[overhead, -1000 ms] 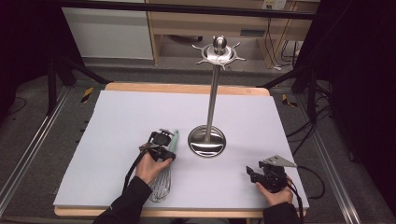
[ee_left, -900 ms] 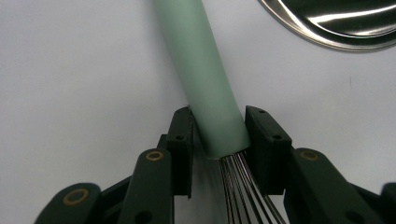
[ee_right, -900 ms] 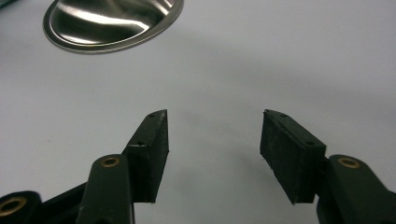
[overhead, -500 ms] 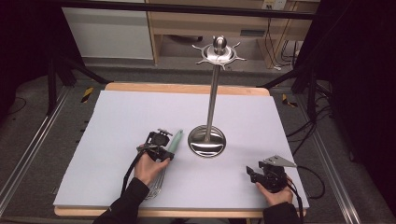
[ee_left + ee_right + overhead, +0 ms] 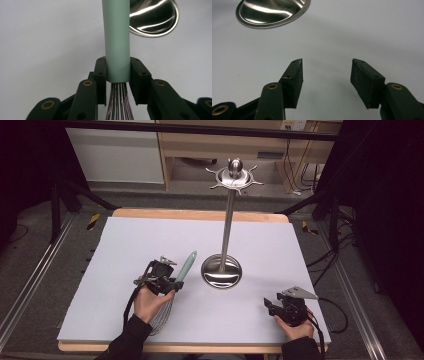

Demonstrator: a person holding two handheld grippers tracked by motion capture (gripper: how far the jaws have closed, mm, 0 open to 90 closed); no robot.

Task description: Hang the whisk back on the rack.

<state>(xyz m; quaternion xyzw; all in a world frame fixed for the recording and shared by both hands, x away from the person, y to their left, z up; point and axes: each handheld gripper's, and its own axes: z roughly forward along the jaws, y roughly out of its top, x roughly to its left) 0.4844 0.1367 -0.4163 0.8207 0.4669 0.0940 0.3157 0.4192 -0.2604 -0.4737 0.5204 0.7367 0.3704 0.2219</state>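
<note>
A whisk with a pale green handle and thin wire loops is at the front left of the table. My left gripper is shut on the handle's lower end. In the left gripper view both pads press the handle just above where the wires come out. The handle points toward the round base of a tall steel utensil stand. My right gripper rests near the front right edge. Its jaws stand apart with nothing between them.
The stand's pole rises to a hooked crown with a ball on top. Its shiny base lies just ahead of the whisk handle and at the top left of the right gripper view. A pale grey mat covers the wooden table.
My left hand has risen and shifted slightly with the whisk, so the green handle tilts up off the mat toward the stand base. The right hand has stayed put.
</note>
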